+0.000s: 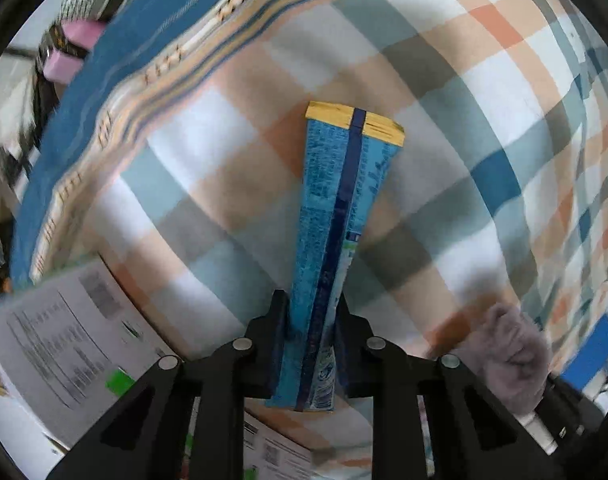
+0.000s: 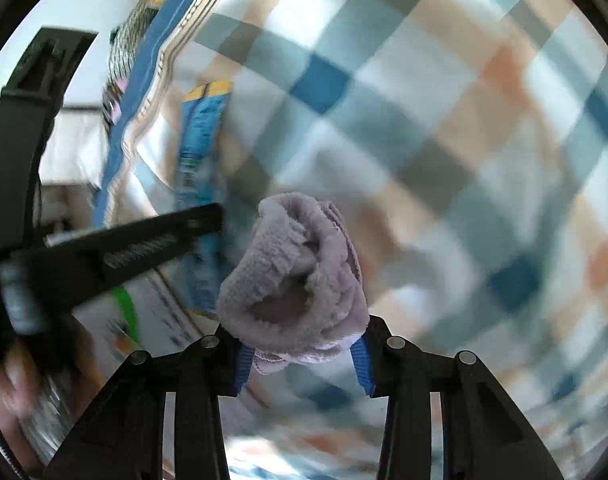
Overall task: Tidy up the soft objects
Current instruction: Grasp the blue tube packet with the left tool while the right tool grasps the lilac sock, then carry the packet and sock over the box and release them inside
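Pouch in left tongs; right tongs grip sock.

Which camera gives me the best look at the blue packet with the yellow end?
The left wrist view: the blue packet runs centred, full length, clamped in the left gripper. The right wrist view shows it only edge-on, blurred, at the left.

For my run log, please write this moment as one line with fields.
left gripper: shut on blue packet | right gripper: shut on grey fuzzy cloth | surface: checked blanket
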Action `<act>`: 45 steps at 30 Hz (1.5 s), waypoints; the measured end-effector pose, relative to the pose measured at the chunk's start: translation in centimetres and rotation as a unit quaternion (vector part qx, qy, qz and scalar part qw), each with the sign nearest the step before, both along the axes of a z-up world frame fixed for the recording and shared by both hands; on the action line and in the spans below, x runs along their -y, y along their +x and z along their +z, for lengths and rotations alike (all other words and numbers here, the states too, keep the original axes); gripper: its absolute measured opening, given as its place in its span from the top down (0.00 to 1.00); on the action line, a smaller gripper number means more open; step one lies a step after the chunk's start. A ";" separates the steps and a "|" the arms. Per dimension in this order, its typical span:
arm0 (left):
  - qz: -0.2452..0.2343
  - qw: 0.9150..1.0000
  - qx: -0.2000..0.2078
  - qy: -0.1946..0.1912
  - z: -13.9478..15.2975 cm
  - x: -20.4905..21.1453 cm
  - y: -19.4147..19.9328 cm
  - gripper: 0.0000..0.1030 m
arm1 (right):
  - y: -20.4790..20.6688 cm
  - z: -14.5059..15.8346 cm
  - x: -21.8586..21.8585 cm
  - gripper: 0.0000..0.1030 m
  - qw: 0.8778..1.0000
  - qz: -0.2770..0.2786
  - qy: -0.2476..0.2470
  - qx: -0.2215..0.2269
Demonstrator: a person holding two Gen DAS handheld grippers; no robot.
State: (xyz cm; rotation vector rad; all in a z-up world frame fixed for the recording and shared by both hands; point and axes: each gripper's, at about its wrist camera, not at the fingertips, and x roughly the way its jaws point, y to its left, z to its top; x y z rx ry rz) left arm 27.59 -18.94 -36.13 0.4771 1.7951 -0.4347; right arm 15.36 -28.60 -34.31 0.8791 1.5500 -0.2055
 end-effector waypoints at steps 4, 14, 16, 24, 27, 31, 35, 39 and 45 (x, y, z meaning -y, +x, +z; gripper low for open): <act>0.024 1.000 -0.003 -0.013 -1.1 -0.6 -0.8 0.79 | -0.9 0.5 1.7 0.57 0.996 0.062 -0.047 -0.042; 0.040 0.999 0.030 -0.013 0.3 -1.9 -2.4 0.84 | -0.3 -2.0 2.7 0.57 0.998 0.024 -0.053 -0.039; 0.046 0.998 0.038 -0.016 0.9 -1.8 -3.3 0.85 | -0.1 -1.9 2.6 0.59 0.997 0.028 -0.059 -0.040; 0.089 0.990 0.070 -0.083 7.5 -3.1 -6.4 0.86 | -0.8 2.3 2.9 0.60 0.997 0.040 -0.069 -0.008; 0.110 0.984 0.081 -0.116 10.2 -4.8 -7.5 0.86 | -0.9 5.3 2.4 0.60 0.995 0.056 -0.081 0.020; 0.148 0.971 0.089 -0.167 14.4 -7.8 -9.1 0.86 | -0.5 9.5 0.5 0.60 0.991 0.084 -0.093 0.054; 0.179 0.959 0.109 -0.192 18.0 -10.3 -6.9 0.86 | 0.0 12.9 -2.1 0.60 0.986 0.112 -0.090 0.088; 0.213 0.949 0.139 -0.190 21.0 -16.5 -7.9 0.86 | -0.2 16.2 -5.5 0.60 0.978 0.151 -0.082 0.117; 0.258 0.939 0.166 -0.153 20.6 -25.0 -8.1 0.86 | 0.5 19.3 -14.2 0.60 0.960 0.226 -0.063 0.152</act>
